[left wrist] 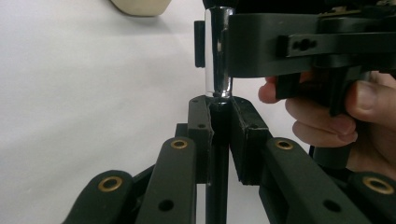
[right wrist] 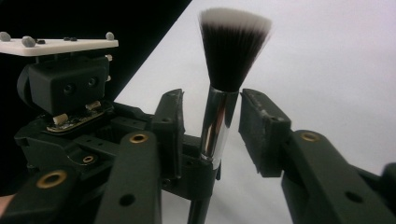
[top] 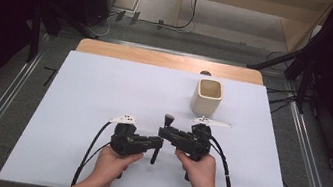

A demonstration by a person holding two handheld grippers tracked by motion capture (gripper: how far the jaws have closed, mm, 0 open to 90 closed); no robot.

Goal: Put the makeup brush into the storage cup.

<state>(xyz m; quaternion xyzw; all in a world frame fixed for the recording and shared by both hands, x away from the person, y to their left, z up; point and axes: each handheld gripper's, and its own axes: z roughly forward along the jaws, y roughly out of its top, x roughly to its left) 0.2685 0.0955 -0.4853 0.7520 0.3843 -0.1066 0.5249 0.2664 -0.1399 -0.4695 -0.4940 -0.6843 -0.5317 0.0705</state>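
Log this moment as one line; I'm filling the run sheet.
left gripper: shut on makeup brush handle | right gripper: open around ferrule | cup: upright, apart

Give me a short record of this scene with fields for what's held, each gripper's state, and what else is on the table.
held item: makeup brush, upright, bristles up
left gripper: shut on the brush's black handle, below the silver ferrule
right gripper: open, jaws either side of the ferrule
other item: cream cup, empty, beyond the grippers
surface: white table sheet
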